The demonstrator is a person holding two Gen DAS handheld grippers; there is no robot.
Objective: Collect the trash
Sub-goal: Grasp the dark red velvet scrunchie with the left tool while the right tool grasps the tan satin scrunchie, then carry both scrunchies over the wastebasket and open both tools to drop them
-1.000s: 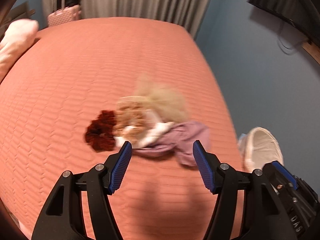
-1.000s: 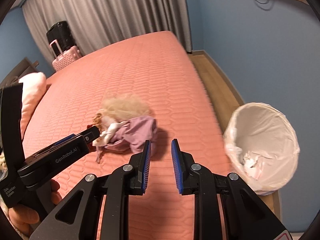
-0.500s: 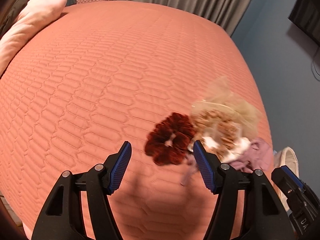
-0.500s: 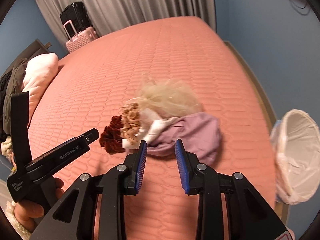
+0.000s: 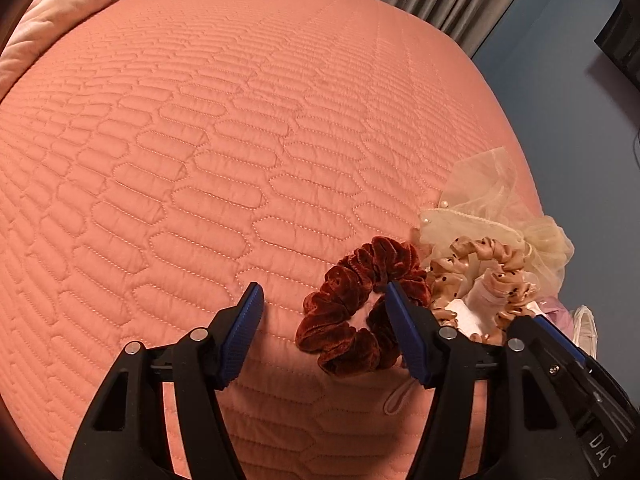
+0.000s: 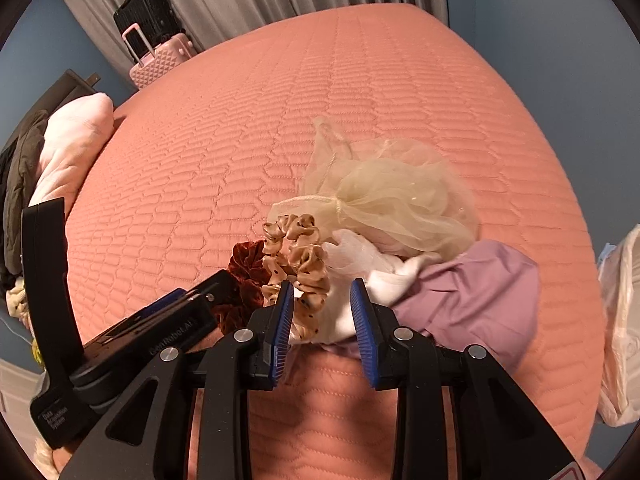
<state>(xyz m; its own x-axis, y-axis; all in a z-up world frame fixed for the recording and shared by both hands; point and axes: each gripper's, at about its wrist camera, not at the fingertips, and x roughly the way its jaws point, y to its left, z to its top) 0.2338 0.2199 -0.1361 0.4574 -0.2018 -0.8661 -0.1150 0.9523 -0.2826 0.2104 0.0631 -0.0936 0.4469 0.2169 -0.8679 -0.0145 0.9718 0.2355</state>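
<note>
A pile of soft items lies near the bed's right edge. It holds a dark red velvet scrunchie [image 5: 352, 312], a tan dotted scrunchie [image 5: 480, 264], a cream tulle piece [image 6: 384, 196], a white cloth [image 6: 360, 264] and a lilac cloth [image 6: 476, 292]. My left gripper [image 5: 324, 320] is open, its right finger over the red scrunchie's hole. My right gripper [image 6: 322, 316] is open a little, with the tan scrunchie [image 6: 300, 256] and white cloth between and just ahead of its fingers. The left gripper's body [image 6: 160, 332] shows in the right wrist view.
The quilted salmon bed cover [image 5: 240, 140] fills both views. A white-lined trash bin [image 6: 622, 320] stands off the bed's right side. A pink pillow [image 6: 76, 148] and dark clothing lie at the left. A pink suitcase [image 6: 160, 60] and a black one stand by grey curtains.
Both grippers have moved closer to the pile. The left gripper has swung left until the red scrunchie sits at its right finger. The right gripper has opened slightly and reached the tan scrunchie.
</note>
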